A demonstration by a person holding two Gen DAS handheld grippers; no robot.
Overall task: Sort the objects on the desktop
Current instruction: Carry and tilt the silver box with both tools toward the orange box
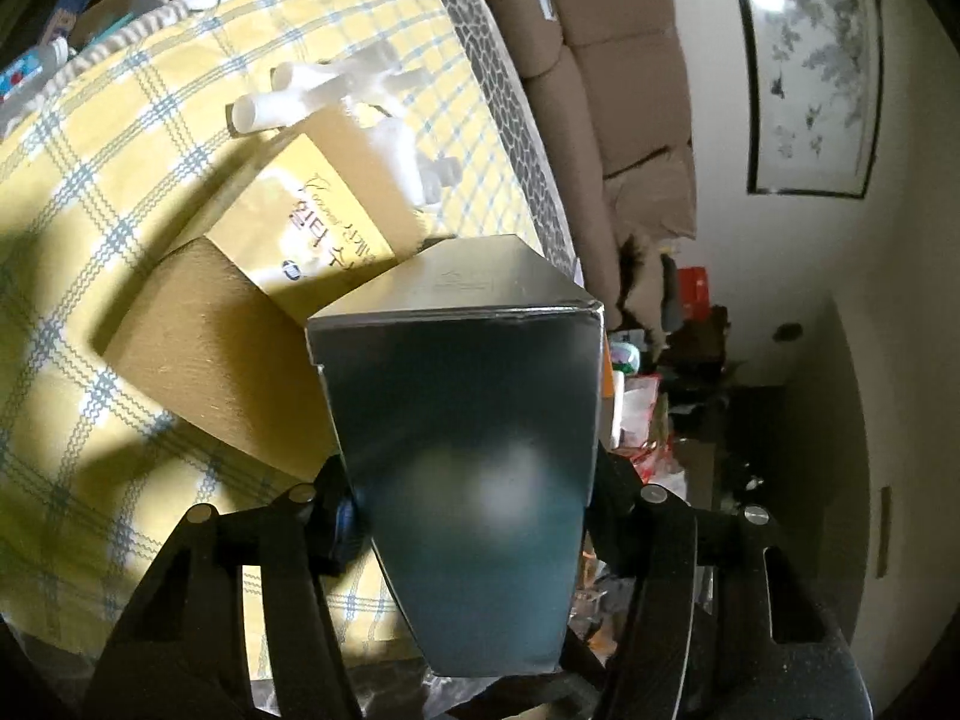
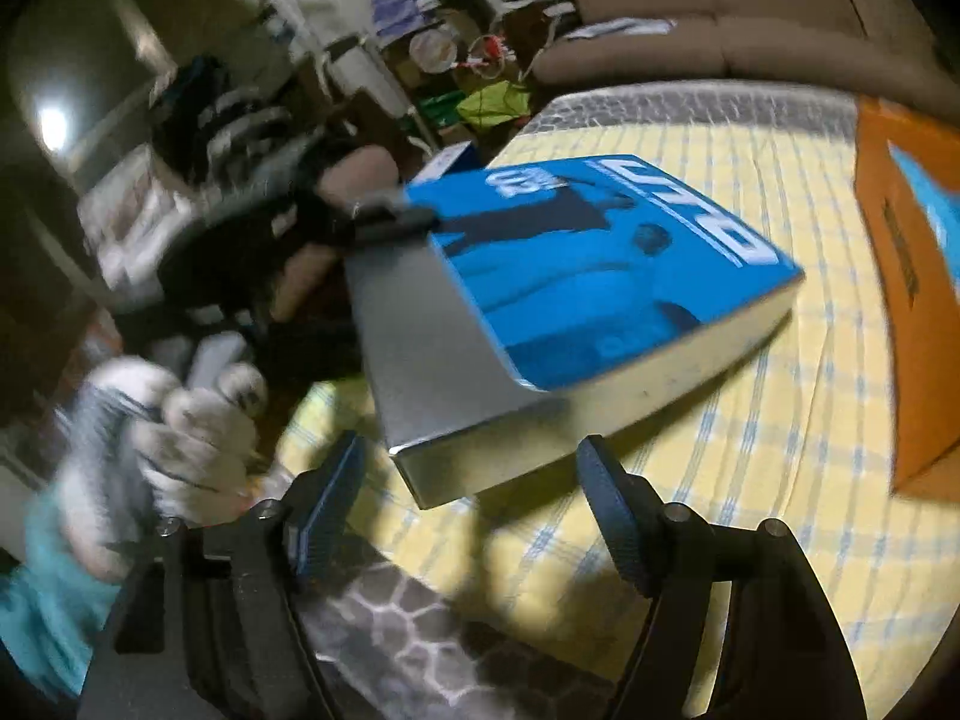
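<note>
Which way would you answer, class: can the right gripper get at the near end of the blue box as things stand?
Probably yes. The right gripper stands open, and the blue box's near end hangs just ahead of its fingers with nothing between. The left gripper holds the far end.

A lived-in home living room; a brown sofa stands behind the tabletop, which wears a yellow checked cloth; a framed ink painting hangs on the pale wall; bags and household clutter crowd the floor beyond.
</note>
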